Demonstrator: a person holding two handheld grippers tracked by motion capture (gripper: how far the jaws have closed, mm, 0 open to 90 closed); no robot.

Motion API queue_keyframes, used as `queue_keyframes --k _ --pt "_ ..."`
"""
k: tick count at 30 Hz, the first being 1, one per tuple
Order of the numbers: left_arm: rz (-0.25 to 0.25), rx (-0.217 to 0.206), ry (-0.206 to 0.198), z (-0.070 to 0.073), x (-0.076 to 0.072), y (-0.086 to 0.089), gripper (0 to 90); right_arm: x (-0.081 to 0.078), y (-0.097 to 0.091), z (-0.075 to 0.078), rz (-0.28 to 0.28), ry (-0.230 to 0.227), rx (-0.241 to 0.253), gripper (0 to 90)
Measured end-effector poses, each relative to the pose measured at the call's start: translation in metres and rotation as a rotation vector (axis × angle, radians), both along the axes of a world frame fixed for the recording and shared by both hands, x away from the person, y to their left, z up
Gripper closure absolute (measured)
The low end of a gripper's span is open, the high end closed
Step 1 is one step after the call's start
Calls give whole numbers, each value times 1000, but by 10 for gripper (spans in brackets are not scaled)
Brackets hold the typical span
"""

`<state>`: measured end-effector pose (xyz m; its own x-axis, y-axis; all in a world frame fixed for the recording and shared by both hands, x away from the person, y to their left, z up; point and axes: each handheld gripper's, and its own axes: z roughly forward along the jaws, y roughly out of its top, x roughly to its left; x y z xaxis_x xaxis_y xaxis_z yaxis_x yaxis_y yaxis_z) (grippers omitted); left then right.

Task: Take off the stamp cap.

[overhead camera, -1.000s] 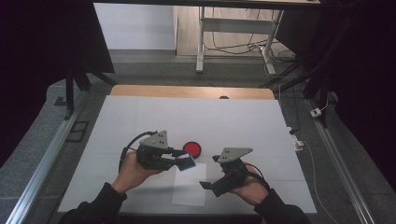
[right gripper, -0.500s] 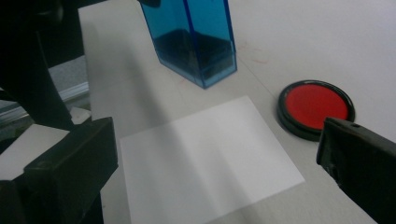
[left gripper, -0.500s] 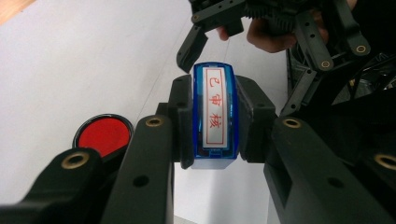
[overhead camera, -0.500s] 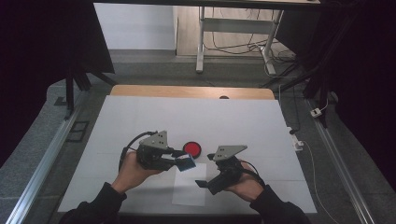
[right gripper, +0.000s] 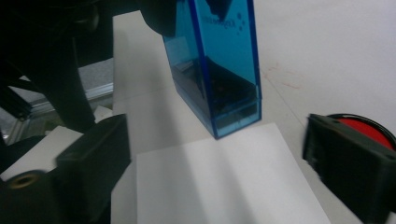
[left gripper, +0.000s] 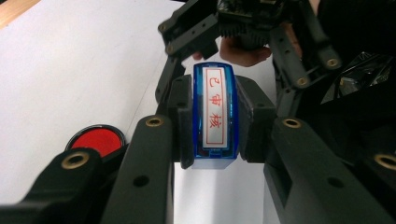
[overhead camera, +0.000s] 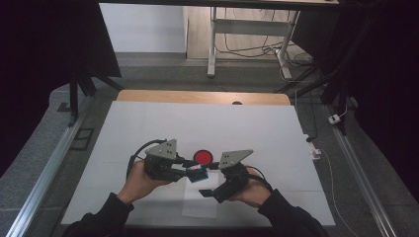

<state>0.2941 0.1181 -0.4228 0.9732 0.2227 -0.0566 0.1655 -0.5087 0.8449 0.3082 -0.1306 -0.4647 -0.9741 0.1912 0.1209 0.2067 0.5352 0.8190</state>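
Observation:
A translucent blue stamp point(left gripper: 215, 116) with a white label of red characters is clamped between the pads of my left gripper point(overhead camera: 194, 173), which is shut on it. The stamp point(right gripper: 215, 70) stands tilted, its lower end at the far edge of a white sheet of paper point(right gripper: 224, 182). My right gripper point(right gripper: 215, 158) faces the stamp from close by. Its jaws have just been closing but still stand apart, one on each side of the stamp's line, with no pad touching it. A round red ink pad point(overhead camera: 202, 157) lies just beyond both grippers.
The white table top point(overhead camera: 148, 128) stretches wide to the left, right and far side of the hands. A wooden strip point(overhead camera: 197, 97) runs along its far edge. Metal rails point(overhead camera: 44, 173) flank the table, with cables on the floor at right.
My right gripper has moved left toward the stamp and now sits close beside the left gripper. The left gripper and the stamp have stayed where they were.

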Motion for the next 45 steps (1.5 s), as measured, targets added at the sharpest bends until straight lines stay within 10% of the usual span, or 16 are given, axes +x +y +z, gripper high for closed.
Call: queue_keyframes --k 19,39,45 --pt "-31 -35 -9 0 -1 1 706 12 4 -1 143 17 60 613" --pt "-68 -92 -53 1 -2 7 707 20 0 1 216 72 137 687" --pt "-57 -65 -93 1 -5 6 708 23 0 -1 179 156 128 689"
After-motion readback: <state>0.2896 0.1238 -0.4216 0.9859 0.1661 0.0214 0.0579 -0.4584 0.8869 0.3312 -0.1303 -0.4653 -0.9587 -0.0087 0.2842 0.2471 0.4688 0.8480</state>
